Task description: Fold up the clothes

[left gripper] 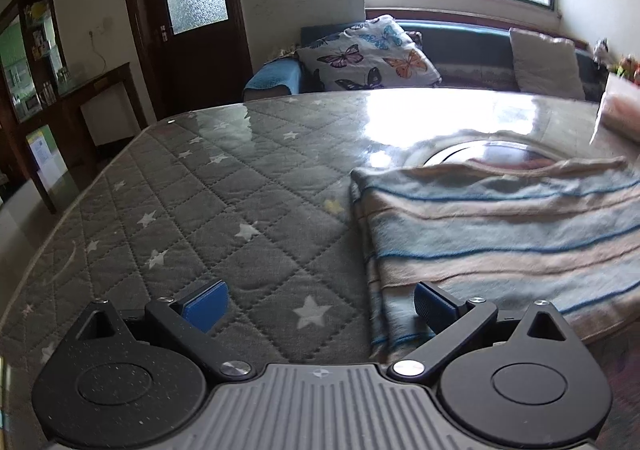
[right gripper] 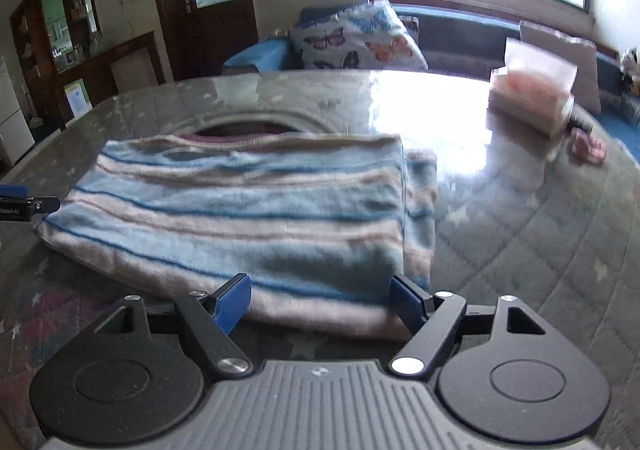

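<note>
A striped blue, cream and pink sweater (right gripper: 248, 210) lies folded flat on the grey quilted star-pattern table cover (left gripper: 208, 218). In the left wrist view the sweater (left gripper: 504, 234) fills the right side. My left gripper (left gripper: 320, 304) is open and empty, low over the cover at the sweater's near left corner, its right fingertip (left gripper: 434, 306) over the cloth edge. My right gripper (right gripper: 320, 304) is open and empty, just before the sweater's near right edge. The left gripper's tip (right gripper: 24, 204) shows at the left edge of the right wrist view.
A pink and white package (right gripper: 532, 98) and small pink items (right gripper: 588, 150) sit on the table at the far right. Behind the table stand a sofa with a butterfly pillow (left gripper: 368, 54), a dark door (left gripper: 192, 10) and a shelf unit (left gripper: 36, 62).
</note>
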A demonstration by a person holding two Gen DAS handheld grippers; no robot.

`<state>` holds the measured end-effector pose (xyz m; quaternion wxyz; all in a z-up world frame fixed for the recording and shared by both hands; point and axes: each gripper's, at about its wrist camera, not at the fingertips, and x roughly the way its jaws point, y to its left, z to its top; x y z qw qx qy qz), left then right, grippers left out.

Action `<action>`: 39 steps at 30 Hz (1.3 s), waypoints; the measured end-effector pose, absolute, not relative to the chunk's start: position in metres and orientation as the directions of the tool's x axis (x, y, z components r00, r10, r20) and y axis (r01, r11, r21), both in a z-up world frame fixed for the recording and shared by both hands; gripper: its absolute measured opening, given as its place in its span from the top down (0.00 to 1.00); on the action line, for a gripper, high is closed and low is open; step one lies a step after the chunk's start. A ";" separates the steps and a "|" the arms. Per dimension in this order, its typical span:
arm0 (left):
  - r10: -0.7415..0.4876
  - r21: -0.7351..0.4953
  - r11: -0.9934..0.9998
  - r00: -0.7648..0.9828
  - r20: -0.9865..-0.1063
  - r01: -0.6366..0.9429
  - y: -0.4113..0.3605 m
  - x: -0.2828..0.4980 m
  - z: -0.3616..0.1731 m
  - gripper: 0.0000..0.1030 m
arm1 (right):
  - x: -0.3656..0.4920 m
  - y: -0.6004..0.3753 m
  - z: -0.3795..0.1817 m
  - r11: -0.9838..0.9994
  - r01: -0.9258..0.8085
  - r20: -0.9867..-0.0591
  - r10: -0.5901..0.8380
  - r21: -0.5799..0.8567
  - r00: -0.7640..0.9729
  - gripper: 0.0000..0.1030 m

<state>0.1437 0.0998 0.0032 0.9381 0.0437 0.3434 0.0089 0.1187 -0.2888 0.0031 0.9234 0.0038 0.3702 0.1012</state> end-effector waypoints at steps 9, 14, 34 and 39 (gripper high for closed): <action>0.004 0.062 0.997 0.752 -0.659 0.049 0.088 0.147 0.001 0.19 | 0.152 -0.276 -0.004 0.972 -0.203 -0.667 0.231 0.121 0.709 0.25; -0.018 0.034 0.998 0.737 -0.676 0.056 0.092 0.149 -0.004 0.26 | 0.147 -0.304 -0.010 0.988 -0.095 -0.683 0.156 0.125 0.714 0.25; -0.225 -0.197 0.973 0.656 -0.721 0.118 0.096 0.139 -0.003 0.70 | 0.129 -0.340 -0.006 0.981 -0.036 -0.666 0.157 0.191 0.729 0.95; -0.282 -0.206 0.959 0.629 -0.724 0.193 0.075 0.116 -0.002 0.70 | 0.110 -0.356 -0.005 0.989 -0.020 -0.680 0.117 0.148 0.724 0.95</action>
